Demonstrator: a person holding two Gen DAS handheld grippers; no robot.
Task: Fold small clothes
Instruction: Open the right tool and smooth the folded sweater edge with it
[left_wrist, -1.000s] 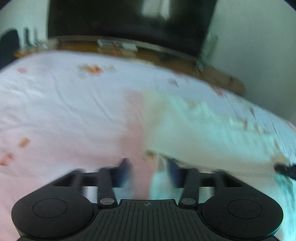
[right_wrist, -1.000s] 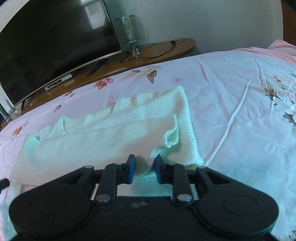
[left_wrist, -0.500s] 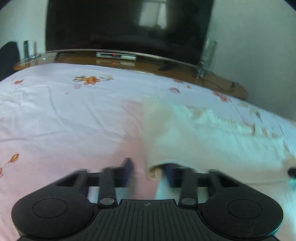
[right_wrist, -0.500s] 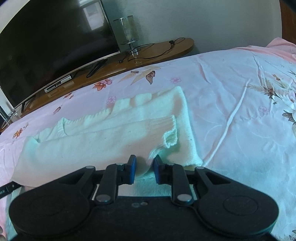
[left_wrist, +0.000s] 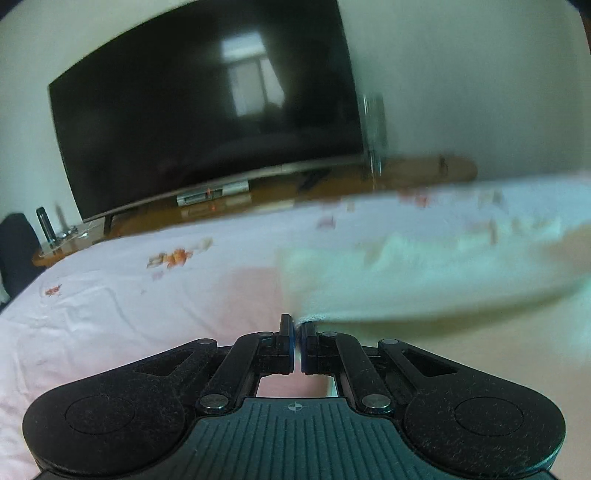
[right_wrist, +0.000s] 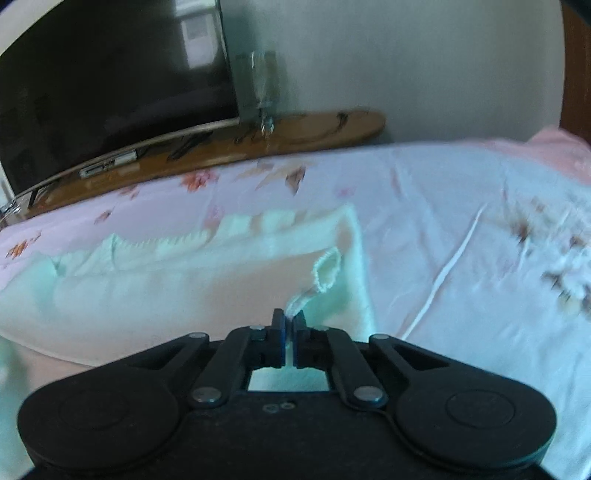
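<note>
A cream knitted sweater (left_wrist: 424, 280) lies spread across the pink floral bed sheet (left_wrist: 129, 314). My left gripper (left_wrist: 295, 325) is shut on the sweater's near left corner, where a ribbed edge shows beside the right finger; the cloth to the right is blurred. In the right wrist view the sweater (right_wrist: 166, 288) stretches to the left, with its sleeve cuff (right_wrist: 327, 269) folded onto the body. My right gripper (right_wrist: 289, 317) is shut on the near edge just below that cuff, and a pinch of knit rises from between the jaws.
A large dark television (left_wrist: 203, 122) stands on a long wooden stand (left_wrist: 417, 173) beyond the bed's far edge. A glass lamp (right_wrist: 262, 92) and cables sit on the stand (right_wrist: 314, 129). The sheet (right_wrist: 461, 221) runs on to the right, with a pink pillow at the far right.
Both grippers have closed on the sweater's near edge. The left one rolled and tilted up, so more of the television shows. The right one barely moved but also tipped up.
</note>
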